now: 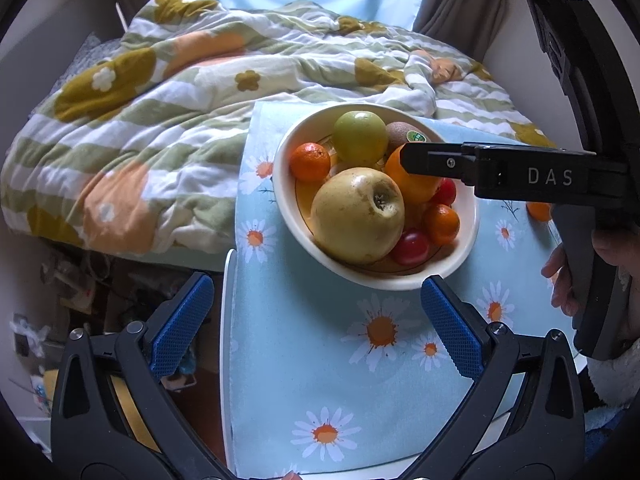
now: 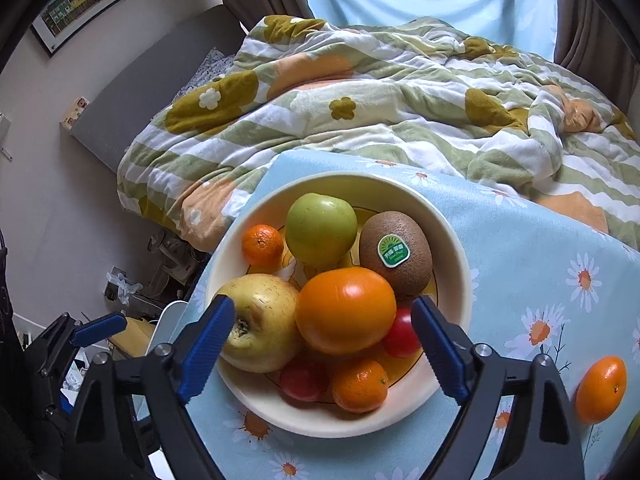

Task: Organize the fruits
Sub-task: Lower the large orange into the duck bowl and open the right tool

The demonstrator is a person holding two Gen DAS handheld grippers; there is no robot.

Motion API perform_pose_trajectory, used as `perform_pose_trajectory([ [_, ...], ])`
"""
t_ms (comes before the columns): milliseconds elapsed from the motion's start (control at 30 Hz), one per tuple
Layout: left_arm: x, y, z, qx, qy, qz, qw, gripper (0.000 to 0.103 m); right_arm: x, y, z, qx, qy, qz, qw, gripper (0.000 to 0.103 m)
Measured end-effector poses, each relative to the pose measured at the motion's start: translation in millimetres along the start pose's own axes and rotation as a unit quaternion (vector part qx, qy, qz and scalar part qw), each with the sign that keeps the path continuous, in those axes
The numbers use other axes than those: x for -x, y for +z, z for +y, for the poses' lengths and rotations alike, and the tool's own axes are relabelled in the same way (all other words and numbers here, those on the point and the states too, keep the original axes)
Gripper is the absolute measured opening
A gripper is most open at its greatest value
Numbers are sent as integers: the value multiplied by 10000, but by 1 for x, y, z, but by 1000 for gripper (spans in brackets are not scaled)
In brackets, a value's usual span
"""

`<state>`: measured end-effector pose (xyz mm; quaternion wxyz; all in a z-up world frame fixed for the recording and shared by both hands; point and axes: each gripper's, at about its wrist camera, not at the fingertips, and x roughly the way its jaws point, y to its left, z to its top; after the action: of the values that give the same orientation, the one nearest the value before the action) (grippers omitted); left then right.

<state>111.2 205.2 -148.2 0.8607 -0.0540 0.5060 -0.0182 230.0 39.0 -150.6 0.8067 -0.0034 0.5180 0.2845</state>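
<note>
A cream bowl [image 2: 454, 248] stands on the daisy tablecloth [image 2: 532, 264]. It holds a large orange [image 2: 346, 310], a yellow apple [image 2: 260, 328], a green apple [image 2: 320, 228], a stickered kiwi [image 2: 396, 252], two mandarins [image 2: 262, 245] and red tomatoes [image 2: 400, 336]. My right gripper [image 2: 324, 344] hangs open over the bowl, its blue pads either side of the large orange without touching it. In the left wrist view the right gripper [image 1: 408, 160] reaches in from the right above the orange [image 1: 412, 190]. My left gripper [image 1: 316, 326] is open and empty, just short of the bowl [image 1: 456, 256].
One loose mandarin [image 2: 600, 388] lies on the cloth right of the bowl. A rumpled floral quilt [image 1: 180, 128] covers the bed behind the table. The table's left edge [image 1: 228, 320] drops to a cluttered floor [image 1: 80, 288]. A hand [image 1: 560, 280] holds the right gripper's handle.
</note>
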Motion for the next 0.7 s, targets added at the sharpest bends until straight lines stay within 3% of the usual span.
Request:
perform_pose_trajectory([
  [267, 9, -1, -8, -151, 27, -53, 9999, 103, 15, -5, -1, -30, -62, -274, 9996, 90],
  [300, 11, -1, -9, -165, 35, -66, 9998, 103, 17, -6, -1, -34, -76, -290, 9995, 100],
  [333, 14, 0, -9, -179, 44, -80, 9998, 103, 20, -6, 0, -36, -81, -313, 9995, 103],
  [700, 40, 14, -11, -509, -89, -253, 9983, 103, 70, -11, 2, -243, -391, -601, 9971, 103],
])
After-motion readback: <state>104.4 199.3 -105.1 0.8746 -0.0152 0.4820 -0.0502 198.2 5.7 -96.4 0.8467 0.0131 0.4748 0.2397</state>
